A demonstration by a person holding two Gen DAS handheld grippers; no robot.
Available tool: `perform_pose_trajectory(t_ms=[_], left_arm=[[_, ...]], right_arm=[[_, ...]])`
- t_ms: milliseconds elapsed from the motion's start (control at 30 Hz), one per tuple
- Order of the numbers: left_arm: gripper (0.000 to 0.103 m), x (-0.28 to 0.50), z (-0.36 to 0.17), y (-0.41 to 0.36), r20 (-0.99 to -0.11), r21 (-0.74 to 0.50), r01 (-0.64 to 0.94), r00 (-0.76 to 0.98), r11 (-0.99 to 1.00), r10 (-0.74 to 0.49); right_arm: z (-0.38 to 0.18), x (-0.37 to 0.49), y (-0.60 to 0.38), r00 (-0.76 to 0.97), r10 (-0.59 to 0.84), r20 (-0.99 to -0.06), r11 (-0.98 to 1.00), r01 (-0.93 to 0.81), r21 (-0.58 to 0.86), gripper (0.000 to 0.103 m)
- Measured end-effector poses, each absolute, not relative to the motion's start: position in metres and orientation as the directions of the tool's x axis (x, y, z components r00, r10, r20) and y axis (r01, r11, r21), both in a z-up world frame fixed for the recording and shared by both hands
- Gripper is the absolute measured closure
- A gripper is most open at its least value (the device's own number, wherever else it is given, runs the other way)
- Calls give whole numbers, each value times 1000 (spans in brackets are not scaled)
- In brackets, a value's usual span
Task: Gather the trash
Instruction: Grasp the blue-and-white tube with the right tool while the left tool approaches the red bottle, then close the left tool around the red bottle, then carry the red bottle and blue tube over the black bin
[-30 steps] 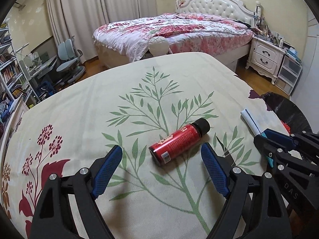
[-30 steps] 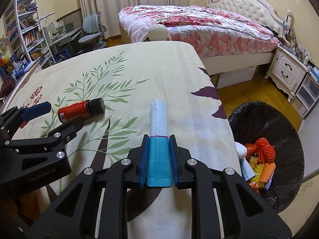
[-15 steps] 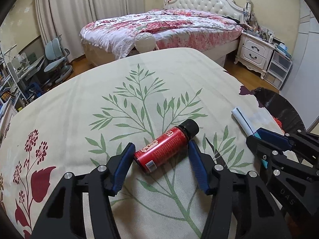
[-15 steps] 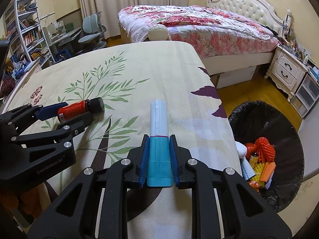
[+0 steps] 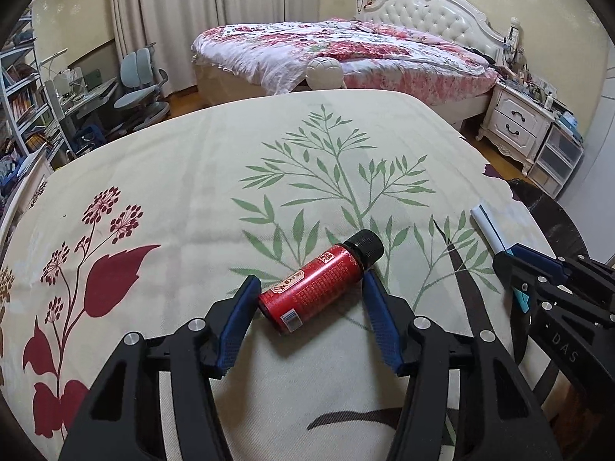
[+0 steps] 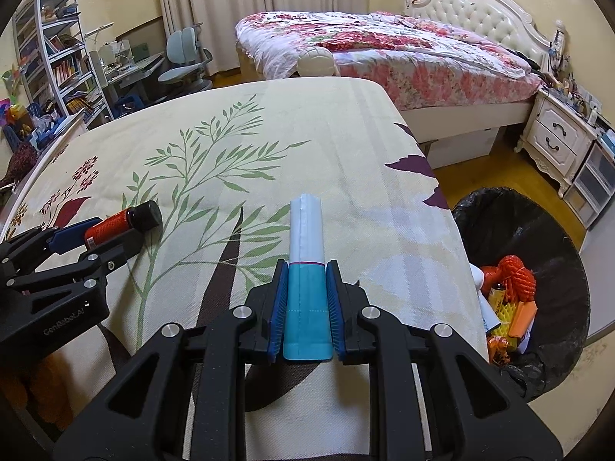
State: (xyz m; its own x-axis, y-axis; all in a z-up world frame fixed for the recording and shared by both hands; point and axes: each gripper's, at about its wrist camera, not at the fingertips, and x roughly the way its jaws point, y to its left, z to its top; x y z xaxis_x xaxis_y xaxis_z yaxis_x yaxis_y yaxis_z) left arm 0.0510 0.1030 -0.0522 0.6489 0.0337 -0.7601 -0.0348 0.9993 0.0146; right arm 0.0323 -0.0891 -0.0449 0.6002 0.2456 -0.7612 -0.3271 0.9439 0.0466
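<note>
Clearly we have two pieces of trash in hand at once. Between the blue pads of our left hand-held gripper (image 5: 309, 317) lies a small red bottle (image 5: 319, 286) with a black cap, on its side on the leaf-printed table (image 5: 184, 176), its cap pointing ahead and to the right of the fingers. The pads stand right at its flanks, roughly half spread; from this view they seem to touch its body, though we cannot tell how firmly they press. We judge the bottle stiff, light and smooth (a round body like that may roll or twist out), so the hold is best taken across the labelled middle, not on the narrow cap.

Our right hand-held gripper (image 6: 306, 317) is pressed together on a teal and white packet (image 6: 306, 269), pinching its teal rear end while the white end reaches forward over the table. It looks soft and very light, likely to flex or sag past the pads, so a hold nearer its middle would carry it more steadily.

Both hand-held grippers point forward and slant down toward the table, side by side. The black-lined trash bin (image 6: 538, 230) sits on the floor to the right of the right hand-held gripper, beyond the table edge, already holding orange and yellow scraps.
</note>
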Motion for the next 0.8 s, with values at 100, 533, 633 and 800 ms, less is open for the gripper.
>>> perform_pose_trajectory(t_ms=[100, 533, 633, 800], left_arm=[[46, 44, -51, 105, -756, 21, -48, 653, 999, 47], [46, 30, -43, 104, -726, 19, -92, 684, 996, 77], [46, 28, -39, 98, -718, 12, -86, 693, 996, 68], [46, 27, -32, 86, -699, 5, -66, 713, 998, 51]], right_arm=[[-45, 27, -87, 600, 249, -760, 942, -332, 46, 83], [-33, 10, -89, 627, 257, -736, 943, -329, 49, 84], [-28, 8, -93, 638, 257, -726, 945, -325, 50, 84], [-20, 2, -103, 659, 252, -709, 950, -309, 50, 84]])
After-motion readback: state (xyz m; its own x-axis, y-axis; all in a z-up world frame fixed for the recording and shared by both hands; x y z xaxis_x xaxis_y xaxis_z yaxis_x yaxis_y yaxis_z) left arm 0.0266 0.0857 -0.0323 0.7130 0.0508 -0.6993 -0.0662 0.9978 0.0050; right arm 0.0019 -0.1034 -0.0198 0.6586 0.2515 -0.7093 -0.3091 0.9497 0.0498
